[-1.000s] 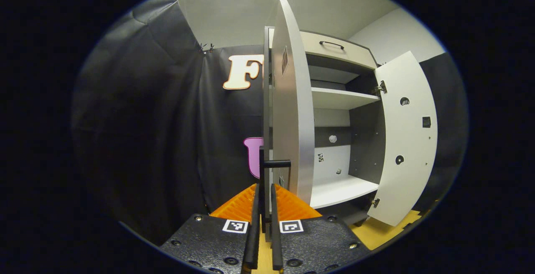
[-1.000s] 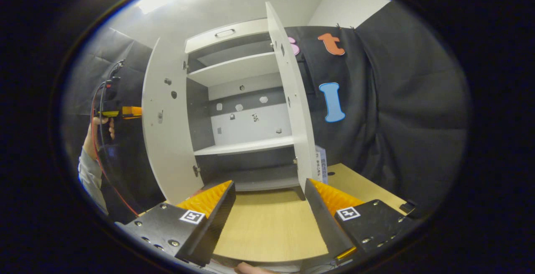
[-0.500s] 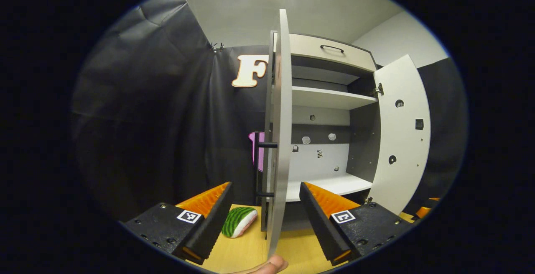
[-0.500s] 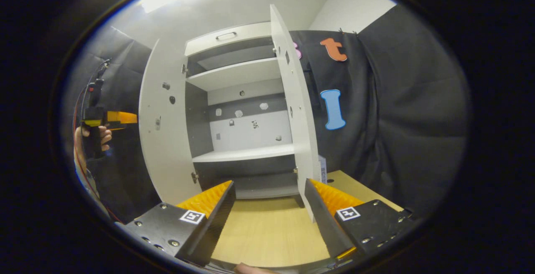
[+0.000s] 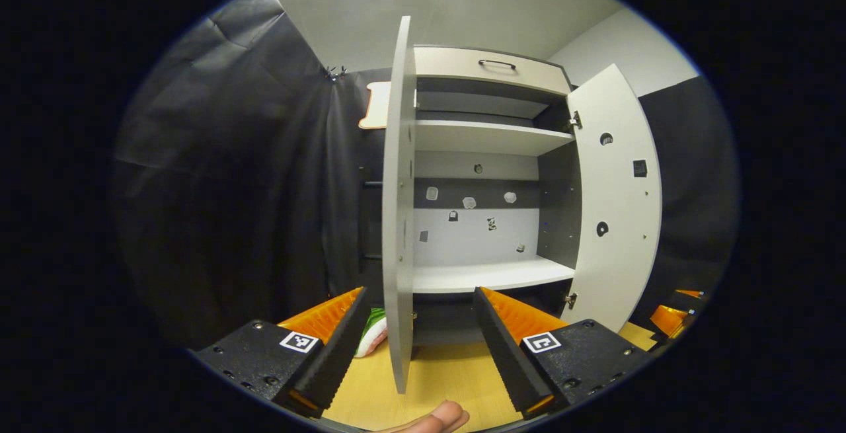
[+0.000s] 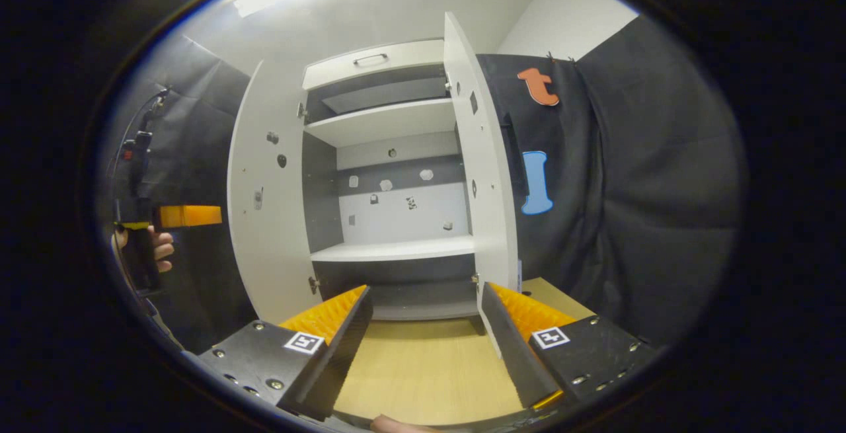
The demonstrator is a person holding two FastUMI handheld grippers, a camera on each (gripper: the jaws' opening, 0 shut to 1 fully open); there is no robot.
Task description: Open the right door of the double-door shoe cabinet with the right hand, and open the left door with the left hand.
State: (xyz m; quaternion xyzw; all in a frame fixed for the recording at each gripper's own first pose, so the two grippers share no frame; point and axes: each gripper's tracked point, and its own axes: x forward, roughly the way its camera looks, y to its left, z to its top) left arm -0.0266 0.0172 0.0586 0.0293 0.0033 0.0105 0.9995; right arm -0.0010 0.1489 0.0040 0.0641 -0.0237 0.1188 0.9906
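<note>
Two doors of the tall white double-door shoe cabinet point(image 5: 486, 175) are standing open in the left gripper view. The white left door point(image 5: 398, 208) is showing edge-on, between the spread fingers of the left claw point(image 5: 418, 344), which is gripping nothing. The white right door point(image 5: 616, 195) is swung wide at the far side. A green-and-white rounded object point(image 5: 371, 335) is lying on the light wooden bench point(image 5: 436, 380) just beside the left door's bottom edge; judging by that, any further swing should be kept gentle. The step in hand looks like pulling clear, best done straight back so neither finger is clipping the door edge.

In the right gripper view, the right claw point(image 6: 426, 347) is also spread and empty, hovering over bare bench with open room ahead. Its nearest hazard is the right door's lower corner, near one finger. The left claw is showing farther off, held by a hand point(image 6: 158, 248) outside the left door.
</note>
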